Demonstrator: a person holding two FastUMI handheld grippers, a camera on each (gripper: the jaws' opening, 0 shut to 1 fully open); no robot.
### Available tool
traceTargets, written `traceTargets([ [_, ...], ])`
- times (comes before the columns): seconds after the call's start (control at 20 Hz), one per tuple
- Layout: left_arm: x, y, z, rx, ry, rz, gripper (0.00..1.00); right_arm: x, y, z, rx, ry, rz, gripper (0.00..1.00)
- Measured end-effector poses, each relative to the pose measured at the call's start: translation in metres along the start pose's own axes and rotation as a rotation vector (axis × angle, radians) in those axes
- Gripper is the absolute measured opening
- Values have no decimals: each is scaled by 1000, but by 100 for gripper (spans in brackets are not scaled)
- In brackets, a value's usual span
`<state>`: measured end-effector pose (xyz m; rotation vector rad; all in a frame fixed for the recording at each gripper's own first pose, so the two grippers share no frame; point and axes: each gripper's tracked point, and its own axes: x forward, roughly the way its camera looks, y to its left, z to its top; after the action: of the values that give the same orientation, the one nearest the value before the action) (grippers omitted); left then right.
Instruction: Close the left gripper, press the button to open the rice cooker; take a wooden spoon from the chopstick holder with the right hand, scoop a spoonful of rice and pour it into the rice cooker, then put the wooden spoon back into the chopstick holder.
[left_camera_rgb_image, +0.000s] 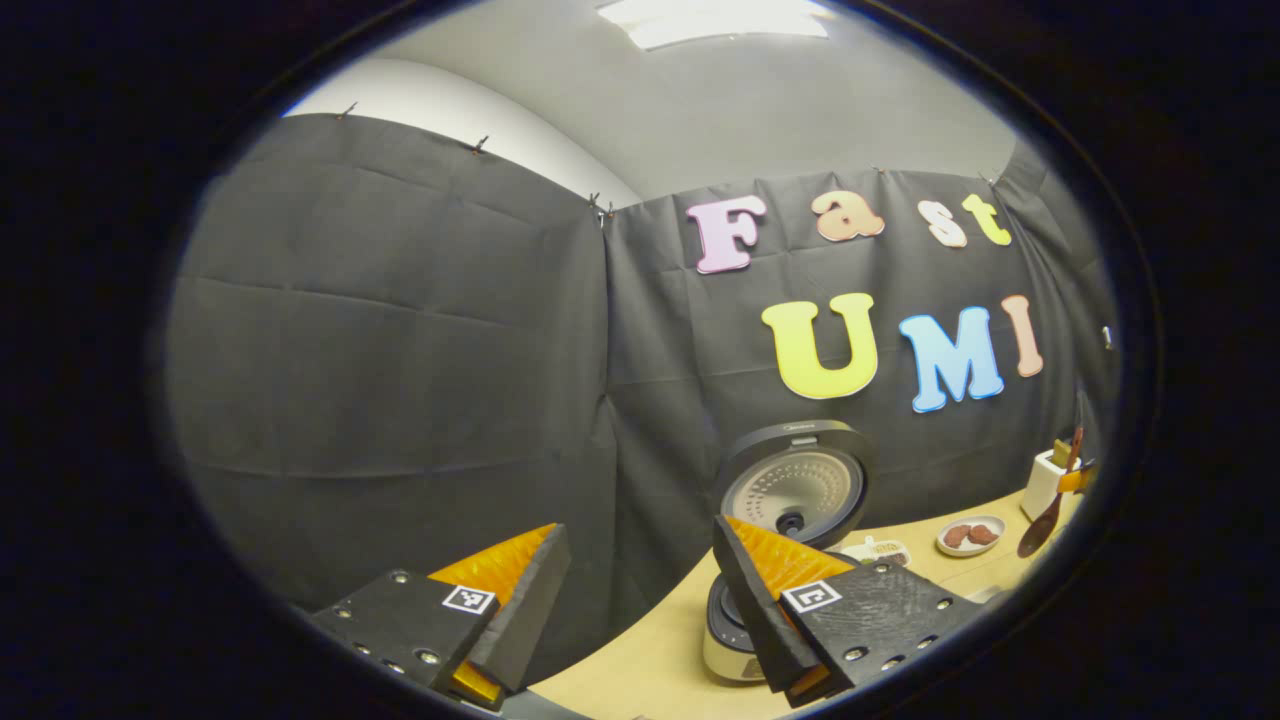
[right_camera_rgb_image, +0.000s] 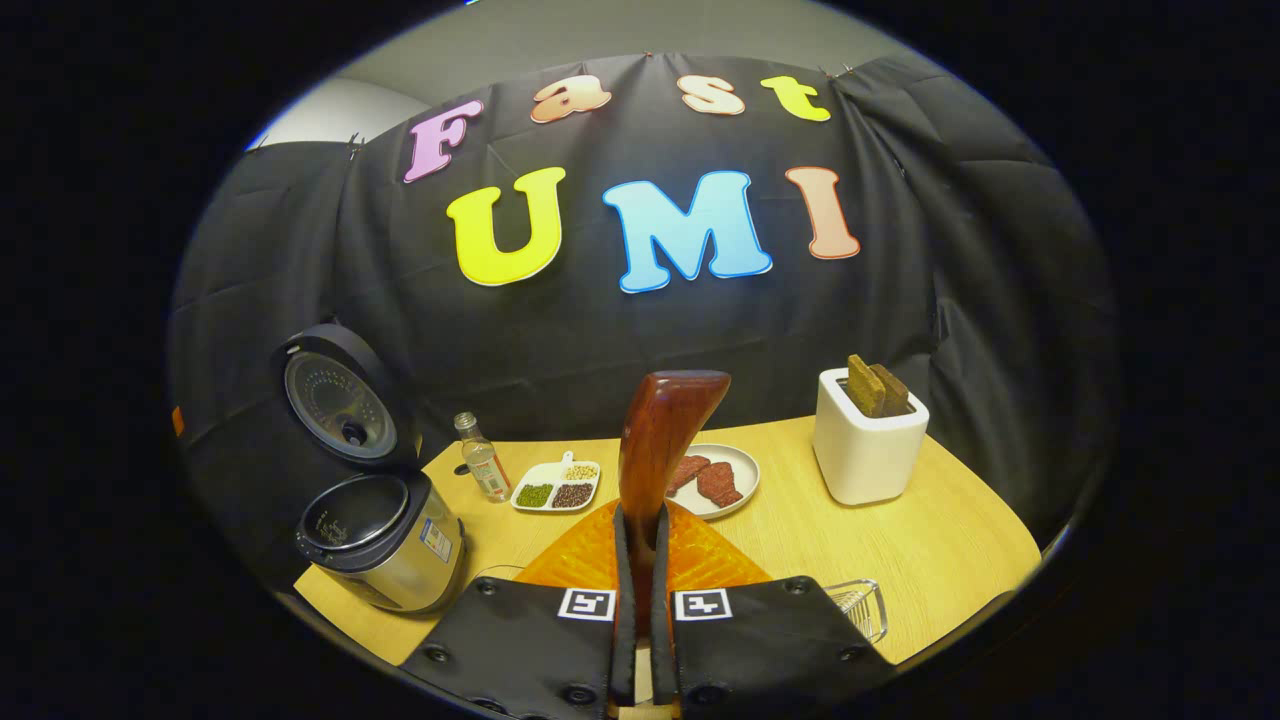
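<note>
Two fingers of the right gripper (right_camera_rgb_image: 640, 540) are pinched on the wooden spoon (right_camera_rgb_image: 660, 440), handle clamped between them, bowl end sticking up and forward over the table (right_camera_rgb_image: 960, 550). Spoon bowl looks empty from this edge-on angle, can't be sure. Left gripper (left_camera_rgb_image: 640, 590) has its fingers spread wide, nothing between them, held back near the table edge just beside the rice cooker (right_camera_rgb_image: 385, 540).

Cooker lid (right_camera_rgb_image: 335, 400) stands up open, inner pot exposed, so the button step looks done. Chopstick holder (right_camera_rgb_image: 868, 440) sits right side of the table, well apart from the cooker, with what look like other wooden handles poking out. In the left gripper view the spoon (left_camera_rgb_image: 1045, 520) hangs near the holder (left_camera_rgb_image: 1045, 480).

Step in hand, judged: spoon taken, scoop comes next. A clear wire-rimmed container (right_camera_rgb_image: 860, 605) peeks out just beside the right gripper's body; rice supply possibly there, contents hidden.

To do it well: keep the clamp firm so the handle doesn't twist, dip bowl-first, level the spoon before carrying, cross low over the plate of meat slices (right_camera_rgb_image: 715, 480) and divided dish (right_camera_rgb_image: 557, 487), avoid the small bottle (right_camera_rgb_image: 482, 460), tip over the pot's middle.
</note>
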<state>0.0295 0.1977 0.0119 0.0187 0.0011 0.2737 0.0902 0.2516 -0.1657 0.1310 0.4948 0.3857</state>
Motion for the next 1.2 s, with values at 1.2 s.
traceTargets([
  [1.2,38,25,-40,-3,50,7,87,41,68,-120,-408,41,-60,8],
])
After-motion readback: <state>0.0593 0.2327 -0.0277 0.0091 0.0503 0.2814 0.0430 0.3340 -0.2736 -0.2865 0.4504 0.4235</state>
